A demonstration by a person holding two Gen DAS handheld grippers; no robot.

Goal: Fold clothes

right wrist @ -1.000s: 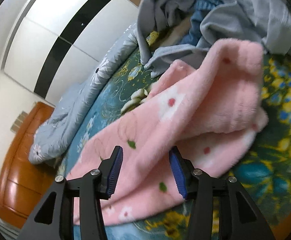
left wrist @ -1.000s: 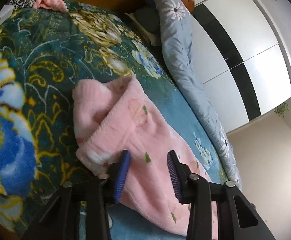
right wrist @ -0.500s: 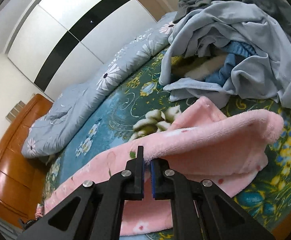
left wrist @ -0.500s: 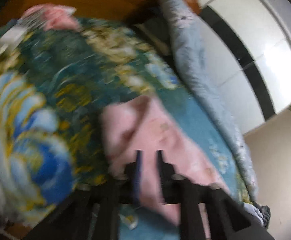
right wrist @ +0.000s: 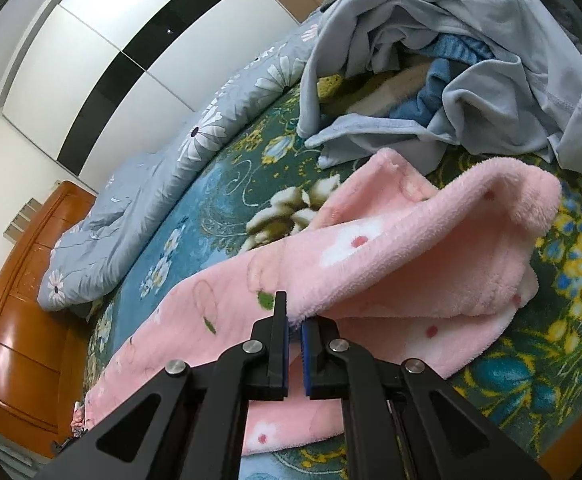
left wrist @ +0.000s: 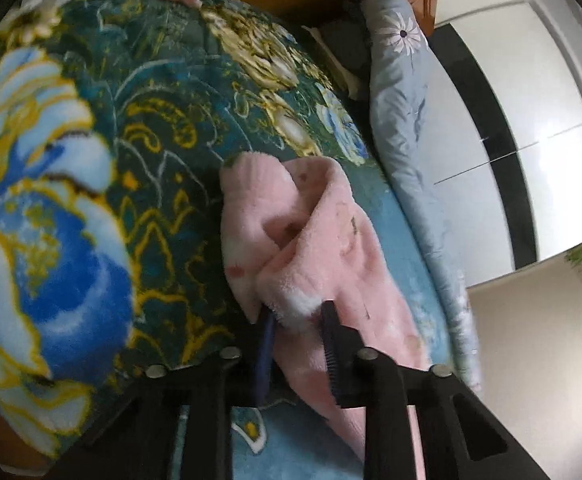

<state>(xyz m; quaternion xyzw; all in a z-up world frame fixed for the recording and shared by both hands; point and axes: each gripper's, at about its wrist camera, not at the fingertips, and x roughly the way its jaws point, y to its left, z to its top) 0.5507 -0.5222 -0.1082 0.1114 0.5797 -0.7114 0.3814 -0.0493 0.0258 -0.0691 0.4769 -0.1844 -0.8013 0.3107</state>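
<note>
The pink fleece garment with flower print (right wrist: pixel 371 264) lies on the floral bedspread (left wrist: pixel 139 128), partly doubled over. The right gripper (right wrist: pixel 295 320) and left gripper (left wrist: pixel 297 314) each pinch an edge; a heap of grey-blue clothes (right wrist: pixel 471 60) waits unfolded.

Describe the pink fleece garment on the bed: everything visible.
The pink fleece garment is plush, printed with white flowers, red dots and small green leaves. It lies stretched across the floral bed blanket, doubled over, its upper layer lifted. The right gripper is shut on that layer's edge; the left gripper pinches the other end. Unfolded grey-blue clothes lie behind it.
</note>
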